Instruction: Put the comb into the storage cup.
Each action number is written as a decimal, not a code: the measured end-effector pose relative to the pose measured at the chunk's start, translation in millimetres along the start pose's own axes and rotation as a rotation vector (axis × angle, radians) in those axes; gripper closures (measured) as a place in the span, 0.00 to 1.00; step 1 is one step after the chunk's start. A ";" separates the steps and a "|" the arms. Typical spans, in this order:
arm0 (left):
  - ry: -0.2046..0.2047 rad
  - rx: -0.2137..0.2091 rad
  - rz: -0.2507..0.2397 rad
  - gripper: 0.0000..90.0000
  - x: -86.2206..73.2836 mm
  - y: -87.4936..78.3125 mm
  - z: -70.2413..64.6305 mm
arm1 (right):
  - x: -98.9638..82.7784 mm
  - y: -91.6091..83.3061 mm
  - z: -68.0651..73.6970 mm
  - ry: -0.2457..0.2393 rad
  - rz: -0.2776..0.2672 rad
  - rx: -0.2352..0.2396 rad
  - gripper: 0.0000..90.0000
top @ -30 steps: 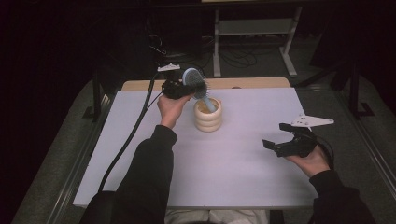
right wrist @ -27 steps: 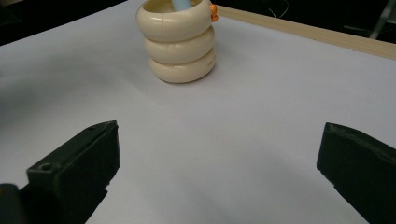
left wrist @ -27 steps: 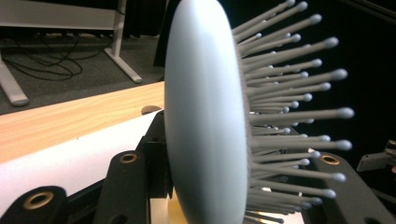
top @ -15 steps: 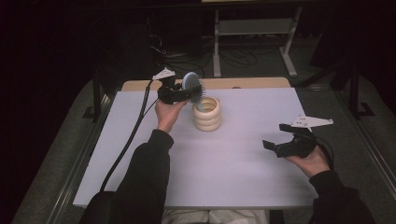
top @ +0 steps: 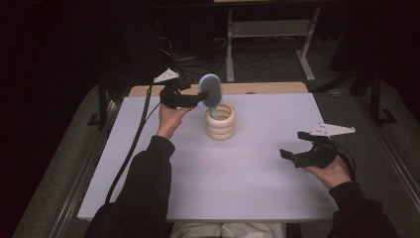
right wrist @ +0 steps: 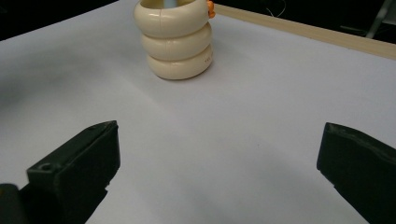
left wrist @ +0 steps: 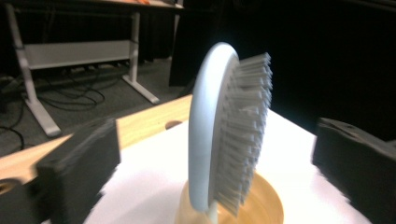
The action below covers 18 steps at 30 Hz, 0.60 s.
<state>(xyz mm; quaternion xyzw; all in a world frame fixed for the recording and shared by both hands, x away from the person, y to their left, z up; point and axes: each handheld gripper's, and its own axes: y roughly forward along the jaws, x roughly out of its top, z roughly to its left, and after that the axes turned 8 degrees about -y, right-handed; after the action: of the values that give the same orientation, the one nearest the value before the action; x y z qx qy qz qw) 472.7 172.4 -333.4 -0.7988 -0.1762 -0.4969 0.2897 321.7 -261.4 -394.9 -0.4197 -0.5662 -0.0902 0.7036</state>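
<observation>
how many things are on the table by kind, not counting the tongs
hairbrush: 1, standing handle-down in the holder
ringed cream holder: 1
total: 2

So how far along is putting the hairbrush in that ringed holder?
Nearly done. The hairbrush stands handle-down in the cream ringed holder. The left gripper has just been opening, and its fingers stand clear on either side of the brush. What's left is drawing that hand back. The right gripper waits open.
</observation>
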 end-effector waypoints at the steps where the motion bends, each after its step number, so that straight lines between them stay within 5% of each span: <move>1: 0.009 -0.004 0.005 0.00 -0.8 -0.9 0.2 | -0.1 0.0 0.1 -0.001 0.001 0.000 0.00; 18: 0.034 -0.034 0.003 0.00 -5.8 -29.1 9.5 | -0.9 0.0 0.2 -0.004 0.009 -0.003 0.00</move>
<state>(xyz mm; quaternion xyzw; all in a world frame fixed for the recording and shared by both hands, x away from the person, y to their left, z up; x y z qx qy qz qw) 460.2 200.9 -333.4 -0.7953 -0.1617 -0.5128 0.2800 321.3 -261.6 -395.7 -0.4237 -0.5656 -0.0870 0.7021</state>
